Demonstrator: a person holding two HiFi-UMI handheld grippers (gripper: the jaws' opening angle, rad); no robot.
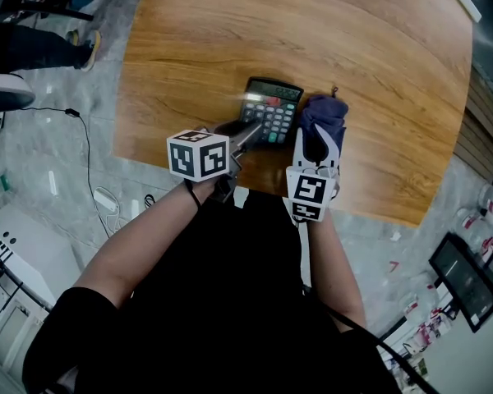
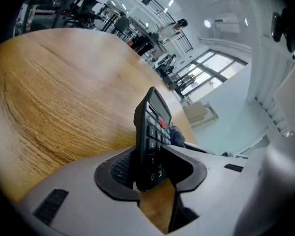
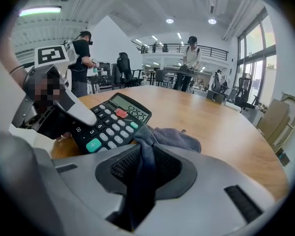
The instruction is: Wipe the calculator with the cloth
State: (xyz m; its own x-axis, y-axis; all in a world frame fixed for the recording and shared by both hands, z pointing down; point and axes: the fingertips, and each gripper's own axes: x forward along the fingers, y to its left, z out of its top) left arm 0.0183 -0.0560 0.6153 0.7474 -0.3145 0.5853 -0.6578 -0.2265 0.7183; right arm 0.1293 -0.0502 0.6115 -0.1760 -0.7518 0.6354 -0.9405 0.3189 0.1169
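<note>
The table (image 1: 378, 48) is wood, light brown with darker lines running through it. Its corners are round. Most of the top is bare. The floor (image 1: 57, 130) is grey stone with pale streaks. A thin black cable (image 1: 86, 146) lies on it to the left of the table. White boxes stand at the bottom left, and more small things sit at the bottom right. The right gripper view shows a big bright room behind the table. It has office chairs, a balcony with a rail, tall windows and some people standing far back.

The calculator (image 1: 271, 109) lies on the table close to the near edge, in front of the person. It is black with grey keys, one red key and one green key. Its screen shows numbers.

The left gripper (image 1: 246, 134) reaches in from the near edge. Its jaws stand apart with the near end of the calculator (image 2: 155, 132) between them. One jaw is over the keys and one is behind the back. A small gap shows on the key side.

The right gripper (image 1: 317, 148) is just beside it on the right. Its jaws are squeezed tight on a dark blue cloth (image 3: 172, 137). The loose part of the cloth (image 1: 322, 117) rests on the table and touches the right side of the calculator.

There is lots of free table past the calculator and on both sides. The only close edge is the near one, where both grippers come in.
</note>
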